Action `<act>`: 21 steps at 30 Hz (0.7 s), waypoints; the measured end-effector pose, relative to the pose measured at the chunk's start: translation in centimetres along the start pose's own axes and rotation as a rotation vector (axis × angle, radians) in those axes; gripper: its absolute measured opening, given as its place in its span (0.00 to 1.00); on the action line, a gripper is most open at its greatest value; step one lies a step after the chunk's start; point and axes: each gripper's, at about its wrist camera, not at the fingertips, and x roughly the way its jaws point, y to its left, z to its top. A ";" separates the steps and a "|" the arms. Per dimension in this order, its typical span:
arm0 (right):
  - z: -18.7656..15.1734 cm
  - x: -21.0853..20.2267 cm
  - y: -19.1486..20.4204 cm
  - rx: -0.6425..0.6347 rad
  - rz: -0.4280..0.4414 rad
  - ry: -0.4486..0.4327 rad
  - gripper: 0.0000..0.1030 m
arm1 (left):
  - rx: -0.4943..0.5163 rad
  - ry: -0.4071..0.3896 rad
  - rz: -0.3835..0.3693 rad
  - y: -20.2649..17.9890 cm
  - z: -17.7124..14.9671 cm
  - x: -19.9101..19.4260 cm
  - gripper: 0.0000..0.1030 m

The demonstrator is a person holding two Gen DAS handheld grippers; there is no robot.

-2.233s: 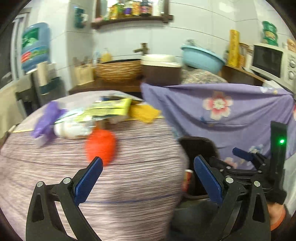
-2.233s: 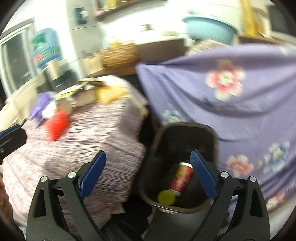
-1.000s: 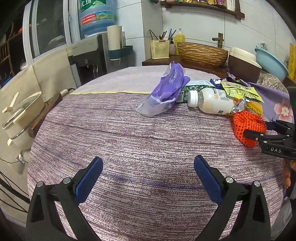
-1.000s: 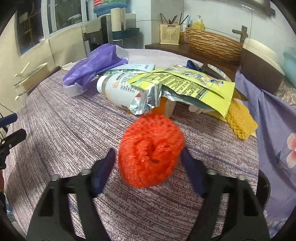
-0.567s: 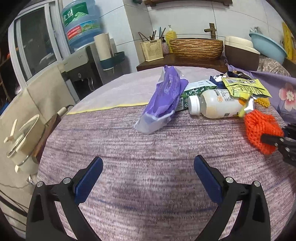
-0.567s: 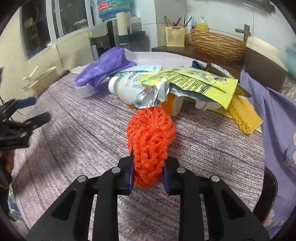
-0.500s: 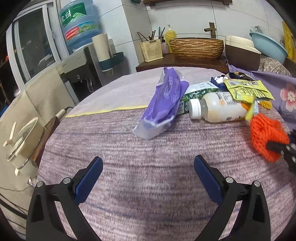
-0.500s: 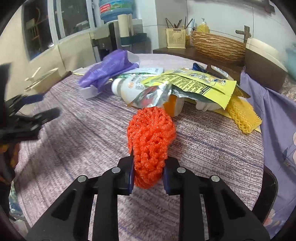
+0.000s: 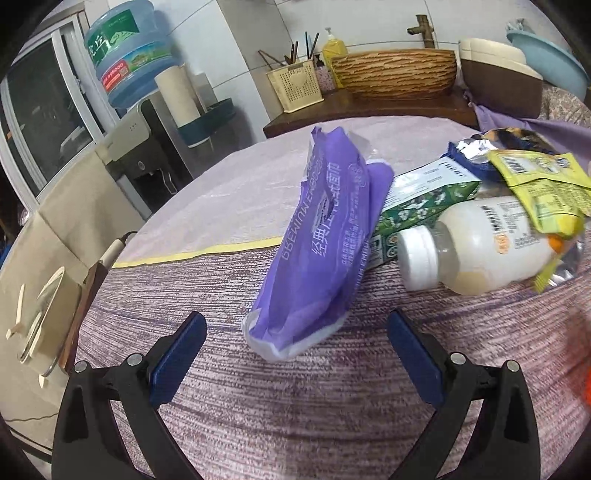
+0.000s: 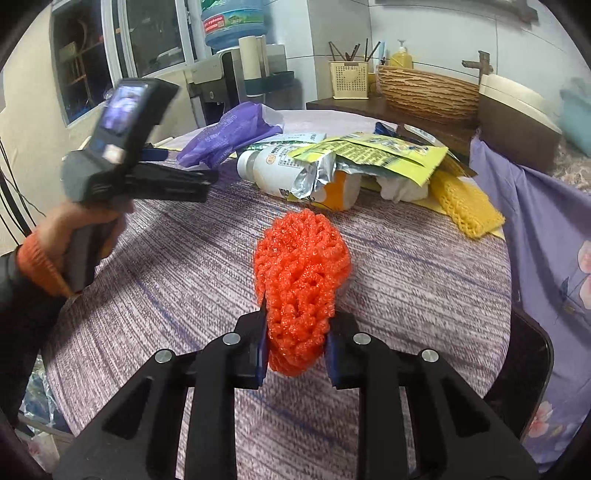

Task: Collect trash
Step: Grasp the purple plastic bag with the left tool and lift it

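The right gripper (image 10: 297, 341) is clamped on the orange foam fruit net (image 10: 301, 280) at the near table edge, while the left gripper (image 9: 295, 358), jaws apart, faces the purple plastic bag (image 9: 325, 243), with bottle and wrappers uncollected behind.

A home kitchen: water dispenser (image 9: 127, 122), chopstick holder (image 9: 295, 88), tiled wall (sink tap (image 9: 423, 24) behind).

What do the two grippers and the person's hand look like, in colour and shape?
Each gripper, left gripper and right gripper, has black, angular plastic arms with silver rivets and blue pads on the jaws. The left one carries a grey handle and a small screen. The left hand is bare, with an orange cuff.
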 end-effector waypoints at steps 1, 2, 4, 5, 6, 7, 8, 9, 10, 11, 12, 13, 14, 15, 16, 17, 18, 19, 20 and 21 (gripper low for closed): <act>-0.2 -0.2 0.0 0.000 0.000 0.002 0.24 | -0.008 0.005 0.002 0.1 0.1 0.3 0.88; -0.4 -0.2 0.0 0.000 -0.002 0.002 0.24 | -0.017 0.009 0.000 0.2 0.2 0.6 0.84; -0.7 -0.4 -0.2 0.002 -0.012 0.000 0.24 | -0.043 0.014 -0.018 0.6 0.2 0.8 0.75; -0.9 -0.5 -0.2 0.006 -0.014 -0.001 0.24 | -0.055 0.014 -0.024 0.8 0.1 0.8 0.69; -1.0 -0.5 -0.4 0.014 -0.012 -0.001 0.24 | -0.065 0.014 -0.030 0.9 0.0 0.8 0.66; -1.1 -0.5 -0.4 0.018 -0.010 -0.001 0.24 | -0.075 0.014 -0.039 1.0 -0.1 0.8 0.58; -1.2 -0.6 -0.5 0.024 -0.008 -0.003 0.24 | -0.084 0.013 -0.048 1.1 -0.2 0.7 0.55; -1.3 -0.6 -0.6 0.031 -0.005 -0.006 0.24 | -0.093 0.010 -0.053 1.2 -0.4 0.6 0.54; -1.4 -0.7 -0.6 0.033 -0.003 -0.008 0.24 | -0.100 0.006 -0.055 1.3 -0.5 0.4 0.51; -1.5 -0.8 -0.7 0.036 -0.002 -0.012 0.24 | -0.108 0.000 -0.058 1.4 -0.6 0.2 0.49; -1.5 -0.8 -0.7 0.038 -0.002 -0.014 0.24 | -0.117 -0.007 -0.062 1.6 -0.8 -0.1 0.47; -1.5 -0.8 -0.8 0.042 -0.001 -0.015 0.24 | -0.125 -0.013 -0.065 1.7 -0.9 -0.4 0.44; -1.6 -0.8 -0.8 0.044 0.001 -0.016 0.24 | -0.133 -0.020 -0.066 1.9 -1.1 -0.8 0.42; -1.7 -0.9 -0.8 0.046 0.003 -0.017 0.24 | -0.145 -0.030 -0.070 2.2 -1.3 -1.3 0.41; -1.8 -0.9 -0.8 0.048 0.005 -0.020 0.24 | -0.157 -0.039 -0.078 2.4 -1.5 -1.8 0.39; -1.9 -1.1 -0.8 0.050 0.008 -0.023 0.24 | -0.170 -0.049 -0.088 2.6 -1.8 -2.4 0.37; -1.9 -1.2 -0.8 0.051 0.010 -0.025 0.24 | -0.178 -0.056 -0.095 2.8 -2.0 -2.9 0.36; -2.0 -1.3 -0.8 0.051 0.015 -0.029 0.24 | -0.185 -0.066 -0.103 3.0 -2.4 -3.5 0.34; -2.2 -1.5 -0.8 0.051 0.019 -0.034 0.24 | -0.191 -0.076 -0.108 3.1 -2.7 -4.1 0.32; -2.2 -1.6 -0.8 0.050 0.021 -0.038 0.24 | -0.195 -0.090 -0.112 3.3 -3.1 -4.9 0.31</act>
